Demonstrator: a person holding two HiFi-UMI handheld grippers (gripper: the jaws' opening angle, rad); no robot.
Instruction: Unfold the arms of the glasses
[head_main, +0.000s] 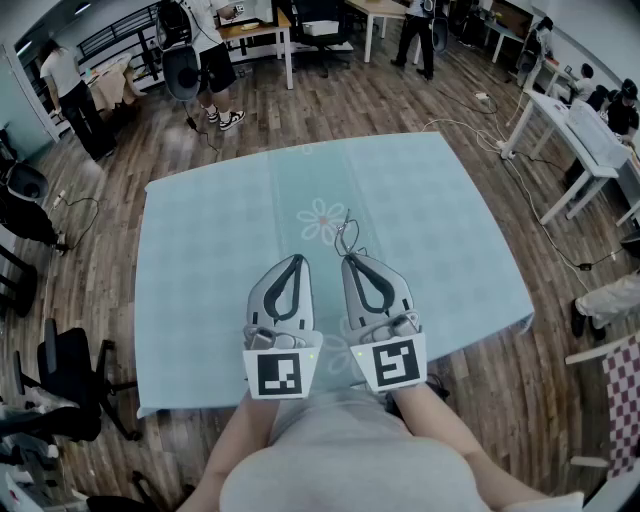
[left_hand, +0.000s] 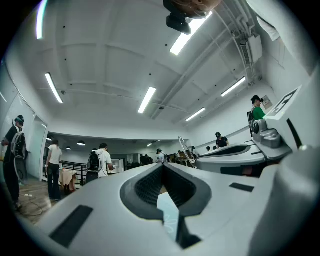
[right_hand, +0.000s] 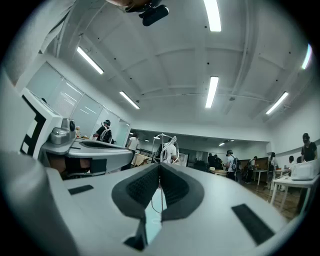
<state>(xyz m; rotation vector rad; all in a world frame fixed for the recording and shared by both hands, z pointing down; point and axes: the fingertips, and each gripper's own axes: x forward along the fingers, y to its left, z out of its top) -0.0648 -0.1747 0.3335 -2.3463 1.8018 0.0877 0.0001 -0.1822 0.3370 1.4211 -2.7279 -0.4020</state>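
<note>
The thin wire-frame glasses (head_main: 346, 232) stick out from the tip of my right gripper (head_main: 350, 258), just above the table. In the right gripper view the rims (right_hand: 165, 144) stand up past the jaw tips, and a thin wire of the frame runs between the dark pads (right_hand: 175, 186). That gripper (right_hand: 159, 165) is shut on the glasses. My left gripper (head_main: 297, 258) hovers close beside it on the left. Its jaws meet with nothing between them (left_hand: 162, 165). The glasses (left_hand: 186, 148) show faintly past the right gripper's body (left_hand: 235, 155) in the left gripper view.
A light blue cloth (head_main: 430, 220) with a flower print (head_main: 322, 218) covers the table. Black office chairs (head_main: 60, 370) stand at the left. White desks (head_main: 585, 140) and floor cables (head_main: 470, 125) are at the right. Several people stand at the room's far side.
</note>
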